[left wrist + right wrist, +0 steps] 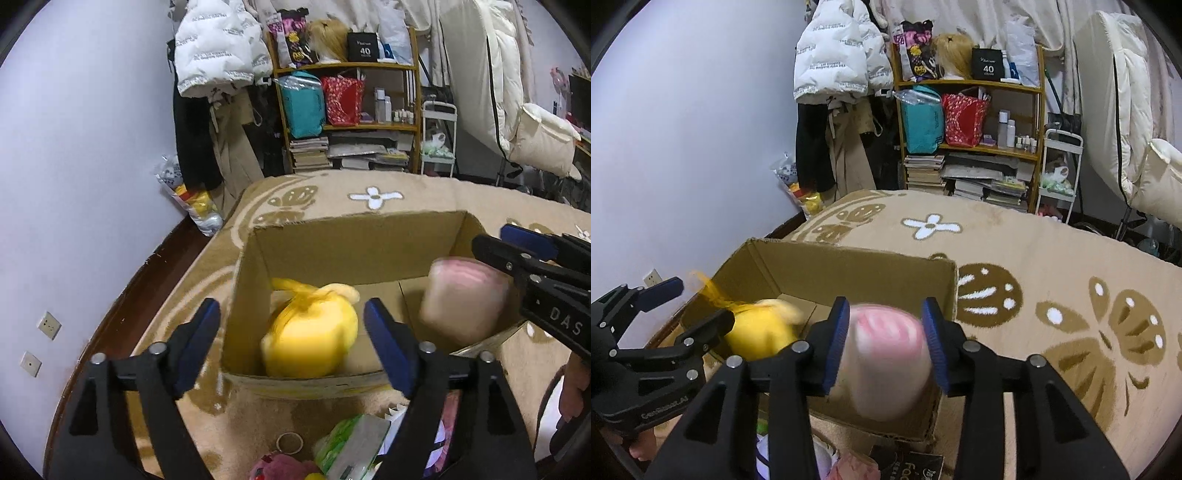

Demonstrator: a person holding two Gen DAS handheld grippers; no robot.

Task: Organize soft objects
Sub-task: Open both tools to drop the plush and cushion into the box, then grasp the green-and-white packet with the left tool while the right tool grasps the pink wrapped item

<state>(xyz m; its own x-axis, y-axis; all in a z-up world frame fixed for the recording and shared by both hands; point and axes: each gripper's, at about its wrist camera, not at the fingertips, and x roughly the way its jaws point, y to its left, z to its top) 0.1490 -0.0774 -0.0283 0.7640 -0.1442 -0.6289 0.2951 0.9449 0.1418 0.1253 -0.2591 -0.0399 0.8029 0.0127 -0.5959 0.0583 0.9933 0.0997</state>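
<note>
we are finding the task partly done: the yellow plush (310, 328) is lying in the cardboard box (354, 240) beyond the released left gripper (295, 343), the right gripper (886, 343) is clenching a pink soft roll (890, 354) over the box's right part, and several soft items (351, 443) are waiting on the near rug (1052, 258).

The left gripper (291, 343) stands open over the near edge of a cardboard box (354, 251) on a patterned beige blanket (424, 199). A yellow plush (314, 339) lies inside at left; at right, the right gripper (517, 254) holds a blurred pink-and-cream soft object (461, 299)
</note>
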